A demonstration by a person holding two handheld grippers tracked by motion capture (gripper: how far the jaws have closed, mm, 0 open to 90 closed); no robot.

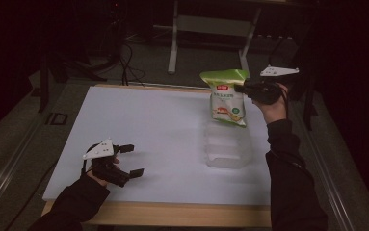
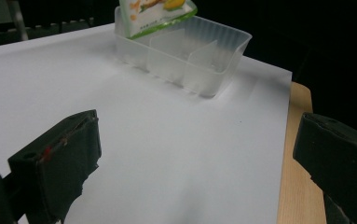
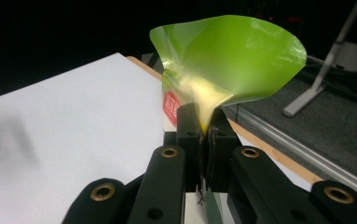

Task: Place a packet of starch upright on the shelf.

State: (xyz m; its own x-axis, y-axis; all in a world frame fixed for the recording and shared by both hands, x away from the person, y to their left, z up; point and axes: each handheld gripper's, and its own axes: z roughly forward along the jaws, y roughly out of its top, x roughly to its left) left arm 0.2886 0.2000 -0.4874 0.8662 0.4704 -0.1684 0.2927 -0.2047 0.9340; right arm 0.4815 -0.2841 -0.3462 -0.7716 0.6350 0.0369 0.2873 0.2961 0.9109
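Note:
A green and white snack bag (image 1: 227,98) hangs in the air over the far end of a clear plastic divided tray (image 1: 227,146). My right gripper (image 1: 240,88) is shut on the bag's upper edge; in the right gripper view the jaws pinch the green foil (image 3: 227,60) tightly together. The bag's lower end (image 2: 155,11) dangles just above the tray (image 2: 190,53) in the left gripper view. My left gripper (image 1: 133,160) rests open on the white table sheet at the near left, nothing between its black fingers (image 2: 57,161).
A white sheet (image 1: 148,130) covers the wooden table, whose wood edge (image 1: 172,214) runs along the front. Beyond the far edge stand a metal frame's legs (image 1: 173,45) and cables on a dark floor.

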